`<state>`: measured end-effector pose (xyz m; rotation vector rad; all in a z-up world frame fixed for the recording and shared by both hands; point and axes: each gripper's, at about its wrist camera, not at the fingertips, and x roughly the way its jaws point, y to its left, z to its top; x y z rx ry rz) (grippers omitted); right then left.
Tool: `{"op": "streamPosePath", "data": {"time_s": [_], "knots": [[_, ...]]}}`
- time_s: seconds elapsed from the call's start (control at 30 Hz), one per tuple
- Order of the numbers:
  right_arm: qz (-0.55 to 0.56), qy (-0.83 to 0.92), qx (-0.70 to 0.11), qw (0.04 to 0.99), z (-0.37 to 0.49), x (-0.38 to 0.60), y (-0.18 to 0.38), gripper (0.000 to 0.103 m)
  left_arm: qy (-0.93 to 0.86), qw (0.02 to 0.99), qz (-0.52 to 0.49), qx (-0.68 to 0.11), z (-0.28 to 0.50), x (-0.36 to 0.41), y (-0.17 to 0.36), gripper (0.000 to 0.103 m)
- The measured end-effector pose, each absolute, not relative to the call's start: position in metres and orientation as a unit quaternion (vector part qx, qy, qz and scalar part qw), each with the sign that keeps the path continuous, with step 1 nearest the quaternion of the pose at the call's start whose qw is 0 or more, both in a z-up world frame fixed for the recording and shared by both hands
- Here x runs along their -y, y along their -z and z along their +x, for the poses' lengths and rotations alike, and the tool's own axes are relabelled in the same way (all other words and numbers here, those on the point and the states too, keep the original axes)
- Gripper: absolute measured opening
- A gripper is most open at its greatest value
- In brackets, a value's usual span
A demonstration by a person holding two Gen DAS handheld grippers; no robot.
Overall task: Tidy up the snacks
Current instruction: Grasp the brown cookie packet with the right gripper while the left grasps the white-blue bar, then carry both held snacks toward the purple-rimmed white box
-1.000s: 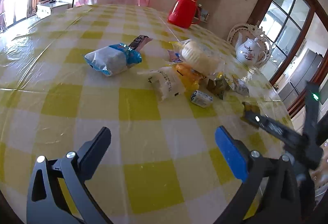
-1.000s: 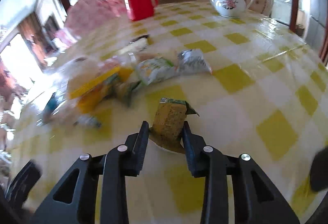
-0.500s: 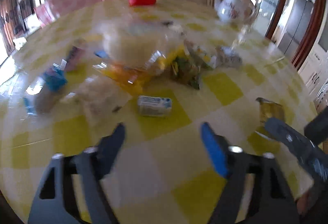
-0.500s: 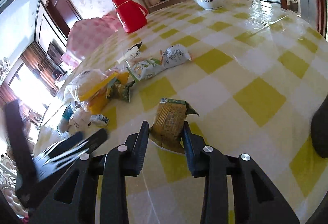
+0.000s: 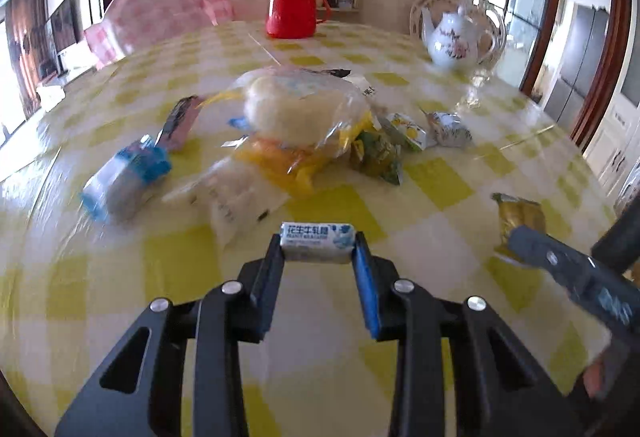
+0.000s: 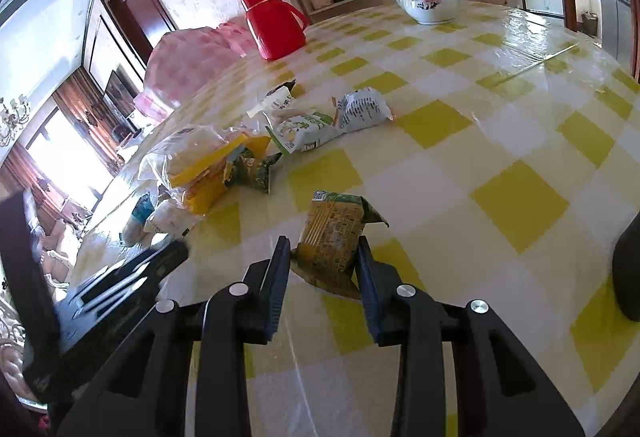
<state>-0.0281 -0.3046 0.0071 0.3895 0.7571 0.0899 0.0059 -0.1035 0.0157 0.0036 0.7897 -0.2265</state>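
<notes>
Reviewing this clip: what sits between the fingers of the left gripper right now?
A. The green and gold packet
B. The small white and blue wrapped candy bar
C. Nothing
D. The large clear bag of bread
B. In the left wrist view the left gripper, whose jaws have just been closing, has the small white and blue candy bar between its fingertips, both pads against its ends.

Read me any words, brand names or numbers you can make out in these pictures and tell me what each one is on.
"花生牛轧糖": blue Chinese print on the small white candy pack between the left jaws.
Small line under it: Latin letters, too small to read.
Yellow-green snack pack in the right jaws: dense print, unreadable.
White pouch: printed lines, too small.
Green-white pack: label and barcode, unreadable.
Clear bag: dark print, blurred.
</notes>
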Motion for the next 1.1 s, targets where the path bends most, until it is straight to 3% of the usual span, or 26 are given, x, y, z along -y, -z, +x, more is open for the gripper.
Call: {"op": "streamPosePath", "data": {"time_s": [0.37,1.1], "knots": [[0.172,-0.066,-0.355,0.916,-0.039,0.294,-0.012,0.034,0.107,0.928,-0.059,-0.352,-0.043,0.064,-0.032,0.035],[0.130,-0.176,-0.357,0.908,-0.123,0.203,-0.020,0.034,0.073,0.928,-0.045,-0.363,-0.141,-0.016,-0.036,0.035]]}}
